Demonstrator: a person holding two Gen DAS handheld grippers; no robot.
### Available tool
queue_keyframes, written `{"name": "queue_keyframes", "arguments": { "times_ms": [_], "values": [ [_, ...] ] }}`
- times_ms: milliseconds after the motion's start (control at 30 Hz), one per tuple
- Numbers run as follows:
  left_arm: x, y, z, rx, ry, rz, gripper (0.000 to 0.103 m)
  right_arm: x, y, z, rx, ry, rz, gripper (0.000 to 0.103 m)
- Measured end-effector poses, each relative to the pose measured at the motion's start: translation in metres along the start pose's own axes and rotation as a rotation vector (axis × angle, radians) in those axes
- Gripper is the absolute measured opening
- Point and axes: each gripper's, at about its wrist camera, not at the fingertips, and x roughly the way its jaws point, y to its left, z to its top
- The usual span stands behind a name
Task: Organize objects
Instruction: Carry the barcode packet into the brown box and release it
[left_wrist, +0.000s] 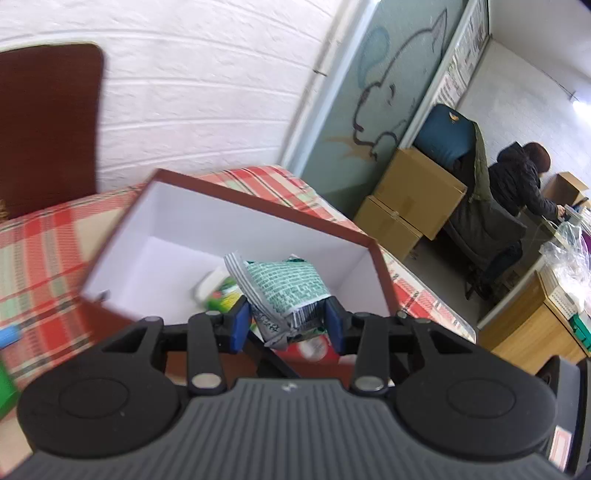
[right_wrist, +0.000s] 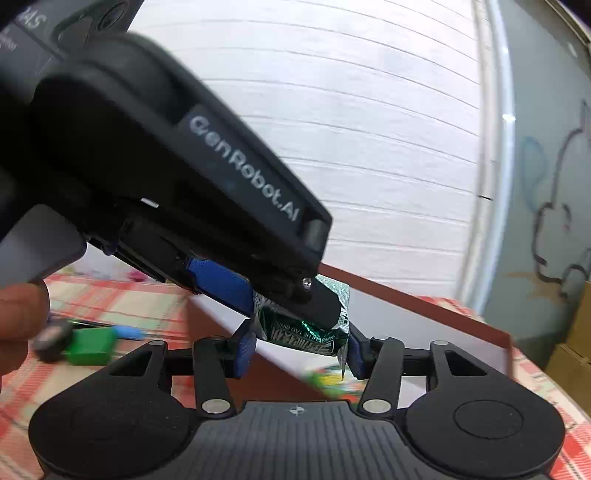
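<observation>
2 close wrist views, both facing red box (left_wrist: 236, 236)

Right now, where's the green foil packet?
The green foil packet is pinched in the left claw over the open red box, with the right claw just beneath.

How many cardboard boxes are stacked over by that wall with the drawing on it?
2 brown ones: the upper cardboard box sits on the lower cardboard box, on the floor below the mural. A third small box stands farther right by the seated person. Others may be hidden.
</observation>
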Motion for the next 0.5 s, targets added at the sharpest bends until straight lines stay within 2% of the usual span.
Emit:
{"name": "queue_keyframes", "arguments": {
  "times_ms": [67,100,133,333,500],
  "values": [
    [0.018,-0.005,0.000,0.012,0.014,0.007,0.047,0.009,-0.014,-0.005,0.032,0.022,-0.039,0.054],
    [0.026,-0.008,-0.001,0.024,0.025,0.026,0.050,0.012,-0.020,-0.007,0.050,0.035,-0.055,0.067],
    [0.032,-0.009,-0.004,0.031,0.035,0.048,0.050,0.013,-0.025,-0.011,0.072,0.033,-0.072,0.072],
    [0.023,0.002,-0.010,-0.005,0.043,0.059,0.050,0.006,-0.035,-0.022,0.152,-0.006,-0.088,0.072],
    [-0.012,0.011,-0.018,-0.039,-0.030,0.058,0.050,-0.008,-0.023,-0.024,0.161,-0.050,-0.061,0.073]
  ]
}}
